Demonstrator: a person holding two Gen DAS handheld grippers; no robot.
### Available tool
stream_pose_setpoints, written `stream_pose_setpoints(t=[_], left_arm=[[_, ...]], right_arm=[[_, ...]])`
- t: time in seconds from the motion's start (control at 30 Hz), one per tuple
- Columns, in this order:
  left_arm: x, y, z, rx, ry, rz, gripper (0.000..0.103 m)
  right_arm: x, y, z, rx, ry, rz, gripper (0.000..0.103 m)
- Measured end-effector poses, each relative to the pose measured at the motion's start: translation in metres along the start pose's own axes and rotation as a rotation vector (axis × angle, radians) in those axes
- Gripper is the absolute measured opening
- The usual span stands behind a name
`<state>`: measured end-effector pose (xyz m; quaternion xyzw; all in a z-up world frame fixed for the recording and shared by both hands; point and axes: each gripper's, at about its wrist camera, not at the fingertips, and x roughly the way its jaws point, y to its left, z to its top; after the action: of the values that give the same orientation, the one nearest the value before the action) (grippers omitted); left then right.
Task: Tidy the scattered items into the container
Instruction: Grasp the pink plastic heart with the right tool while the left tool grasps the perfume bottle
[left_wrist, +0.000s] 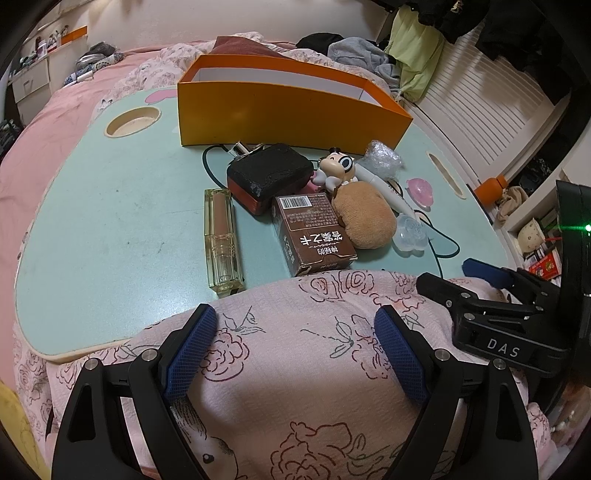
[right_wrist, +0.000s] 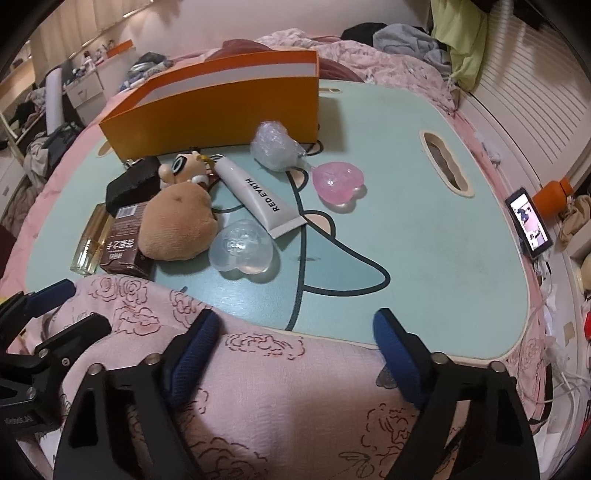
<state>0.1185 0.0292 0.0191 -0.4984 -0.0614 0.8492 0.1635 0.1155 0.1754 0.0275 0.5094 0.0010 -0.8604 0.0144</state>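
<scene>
An orange box (left_wrist: 280, 110) (right_wrist: 221, 107) stands open at the far side of a teal lap table (left_wrist: 110, 206) (right_wrist: 406, 221). In front of it lie a glass lipstick tube (left_wrist: 221, 242), a brown carton (left_wrist: 312, 234), a black case (left_wrist: 267, 175), a cartoon figurine (left_wrist: 336, 168), a tan plush (right_wrist: 177, 225), a white tube (right_wrist: 258, 195), a bubble-wrap bundle (right_wrist: 273, 146), a pink heart (right_wrist: 336, 182) and a clear heart (right_wrist: 242, 251). My left gripper (left_wrist: 295, 325) and right gripper (right_wrist: 295, 328) are open and empty over a pink floral quilt, short of the table's near edge.
The table rests on a bed with pink bedding (left_wrist: 55, 122). Clothes (left_wrist: 354, 51) pile behind the box. A phone (right_wrist: 530, 221) and an orange bottle (right_wrist: 552, 194) sit to the right by a white slatted wall (right_wrist: 535, 92). The table has a cup hole (left_wrist: 133, 120) and a handle slot (right_wrist: 445, 162).
</scene>
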Motion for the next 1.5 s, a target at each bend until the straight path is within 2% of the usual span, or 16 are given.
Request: stream_pose_setpoints(t=[0.2,0.4,0.5,0.6,0.67,0.7,0.77,0.83,0.97,1.1,1.33,1.4,1.47,1.5], left_arm=[[-0.003,0.007,0.003,-0.029,-0.009,-0.048,0.087],[-0.018,0.009,0.008,-0.002,-0.072,-0.067,0.087],[-0.029,0.021,0.015,-0.002,-0.119,-0.045,0.087],[-0.046,0.043,0.026,-0.023,-0.225,0.024,0.087],[-0.049,0.056,0.030,-0.044,-0.247,0.066,0.084],[-0.049,0.062,0.031,-0.053,-0.250,0.073,0.080],[-0.043,0.071,0.035,-0.069,-0.230,0.060,0.064],[-0.032,0.069,0.036,-0.054,-0.199,0.022,0.063],[-0.014,0.050,0.035,0.010,-0.187,0.038,0.063],[-0.004,0.047,0.034,0.004,-0.186,0.043,0.063],[0.010,0.046,0.033,0.008,-0.157,0.061,0.063],[0.013,0.046,0.032,0.009,-0.150,0.061,0.057],[0.014,0.045,0.031,0.015,-0.155,0.079,0.038],[0.015,0.044,0.031,0.017,-0.157,0.080,0.036]], right_arm=[[-0.004,0.000,-0.001,-0.016,-0.013,0.019,0.060],[-0.009,-0.001,-0.002,-0.016,-0.018,0.055,0.042],[-0.013,-0.005,0.002,-0.026,-0.031,0.117,0.034],[-0.024,-0.019,0.005,0.003,-0.106,0.262,0.035],[-0.031,-0.032,0.010,0.026,-0.160,0.316,0.039],[-0.035,-0.037,0.014,0.026,-0.198,0.292,0.042],[-0.042,-0.047,0.022,0.005,-0.276,0.206,0.042],[-0.043,-0.055,0.032,-0.022,-0.312,0.146,0.042],[-0.026,-0.070,0.042,-0.062,-0.330,0.118,0.042],[-0.008,-0.080,0.044,-0.031,-0.327,0.208,0.042],[0.015,-0.058,0.057,-0.102,-0.278,0.155,0.042],[0.022,-0.052,0.060,-0.128,-0.261,0.128,0.042],[0.030,-0.047,0.061,-0.143,-0.229,0.102,0.041],[0.033,-0.046,0.059,-0.145,-0.227,0.097,0.040]])
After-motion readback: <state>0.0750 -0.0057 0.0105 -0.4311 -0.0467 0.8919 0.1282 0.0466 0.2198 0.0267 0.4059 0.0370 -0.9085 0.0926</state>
